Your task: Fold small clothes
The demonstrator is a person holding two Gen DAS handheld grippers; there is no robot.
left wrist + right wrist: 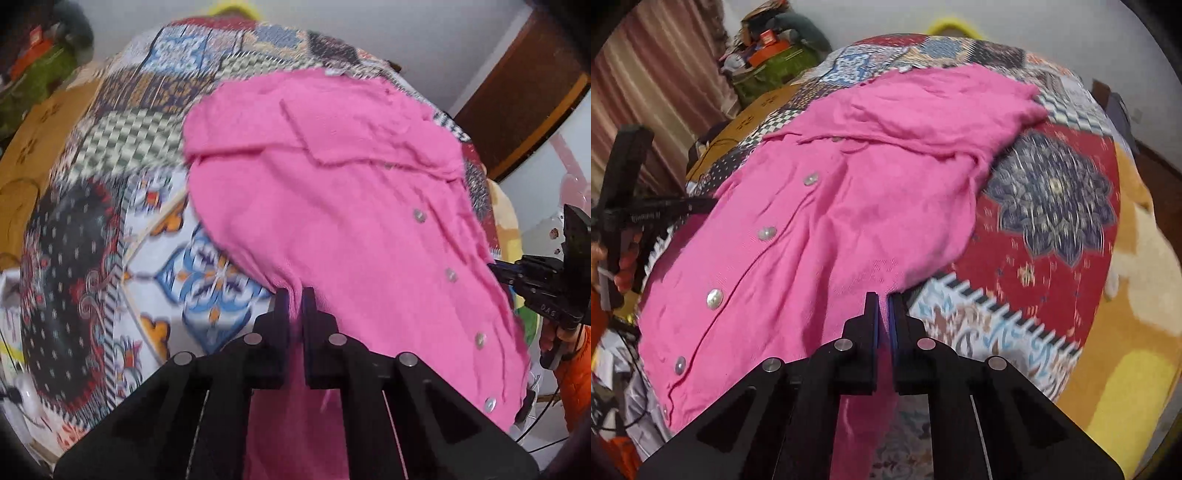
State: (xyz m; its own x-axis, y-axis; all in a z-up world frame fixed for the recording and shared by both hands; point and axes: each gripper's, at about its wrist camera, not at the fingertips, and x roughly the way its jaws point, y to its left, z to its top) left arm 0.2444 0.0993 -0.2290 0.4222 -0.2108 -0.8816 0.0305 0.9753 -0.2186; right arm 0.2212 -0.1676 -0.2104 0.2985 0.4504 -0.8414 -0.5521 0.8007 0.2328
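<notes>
Both grippers, left [294,295] and right [883,299], pinch the pink shirt [332,192] hem between their fingers.

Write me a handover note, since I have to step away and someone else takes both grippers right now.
Left gripper: shut on the near hem of the pink cardigan.
Right gripper: shut on the same hem, further along.
The cardigan lies button side up on the patterned cloth, its sleeves folded in across the upper part, hem lifted off the cloth.
Done: sleeves in.
Left: probably carry the hem up over the sleeves, release, smooth.
</notes>
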